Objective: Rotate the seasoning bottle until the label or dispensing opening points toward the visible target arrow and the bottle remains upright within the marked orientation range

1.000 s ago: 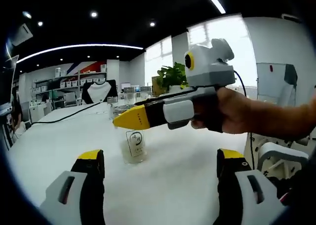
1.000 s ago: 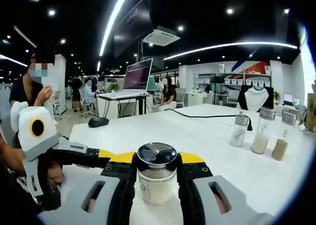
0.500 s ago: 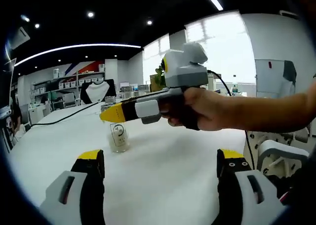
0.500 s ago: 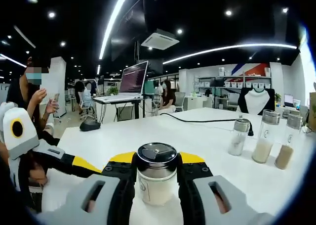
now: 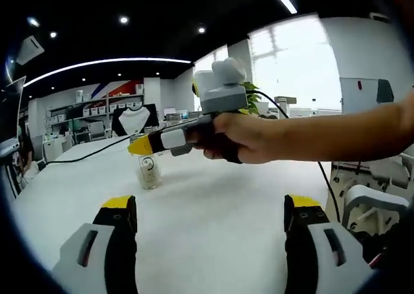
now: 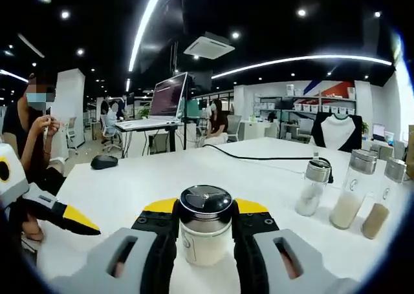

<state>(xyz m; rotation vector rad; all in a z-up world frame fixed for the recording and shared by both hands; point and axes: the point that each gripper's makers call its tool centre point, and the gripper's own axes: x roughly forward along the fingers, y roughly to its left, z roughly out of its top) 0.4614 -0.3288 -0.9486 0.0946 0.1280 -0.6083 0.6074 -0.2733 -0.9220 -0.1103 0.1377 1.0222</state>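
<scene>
The right tool is clenched on the clear glass seasoning bottle with a dark metal cap, held upright between its jaws over the white worktop. In the left gripper view the bottle stands far out on the worktop, its printed label facing this camera. The left tool hangs released, jaws wide apart, grasping nothing. No target arrow or range marking is discernible, so alignment cannot be confirmed; judged unfinished, with release outstanding.

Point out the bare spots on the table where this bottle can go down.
Bare white table lies between the mouse and the held seasoning bottle, and ahead toward the black cable. Crowded at right: three shakers stand together. The left claw sits at left.
</scene>
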